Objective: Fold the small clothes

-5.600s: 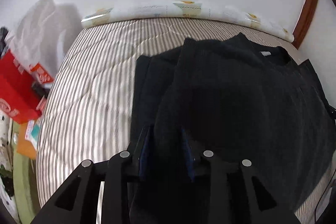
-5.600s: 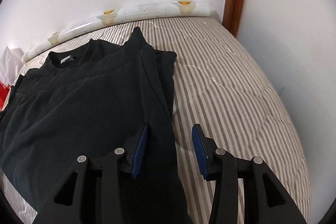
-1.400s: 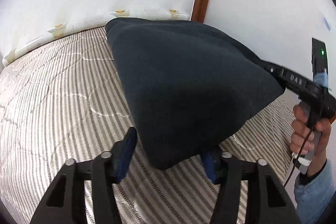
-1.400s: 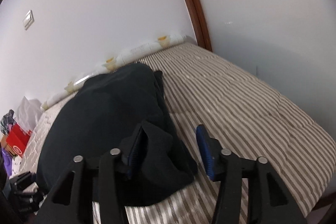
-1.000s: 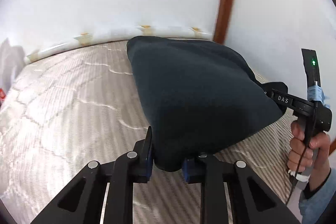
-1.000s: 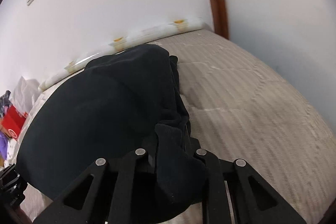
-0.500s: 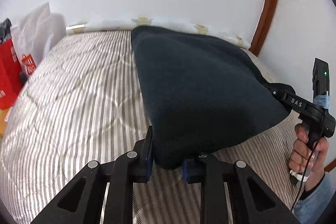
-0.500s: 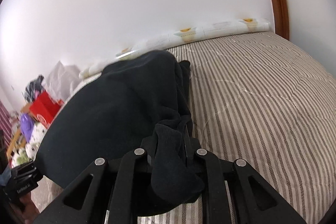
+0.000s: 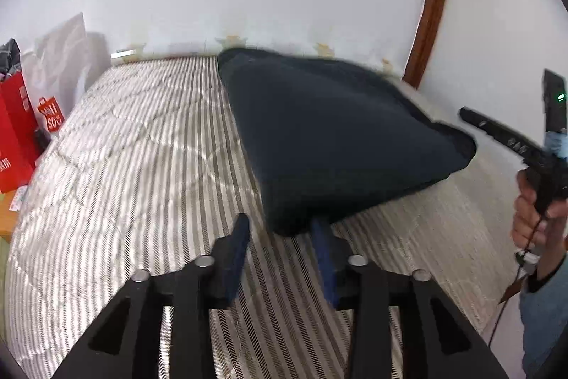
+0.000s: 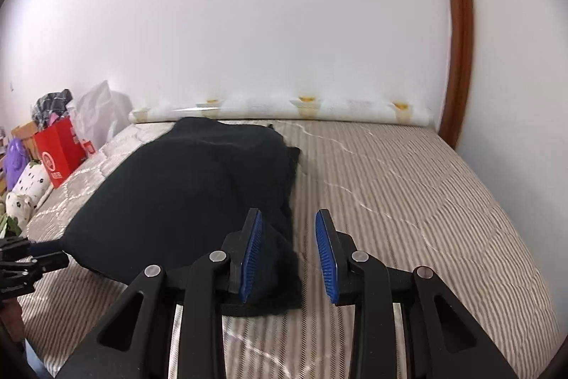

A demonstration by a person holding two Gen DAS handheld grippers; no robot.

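Black, soft sweater [image 9: 330, 137] lies folded on the striped bed [image 9: 135, 166], likely floppy. Both the left tool [image 9: 280, 258] and right tool [image 10: 289, 251] are spread, gripping nothing. Best taken by its near corners.

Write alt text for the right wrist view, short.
The open right gripper hovers at the near corner of a folded black garment lying on a striped mattress, its blue pads gripping nothing. Red shopping bags and stuffed toys sit at the left edge, beside the bed, and the left gripper pokes in at lower left.
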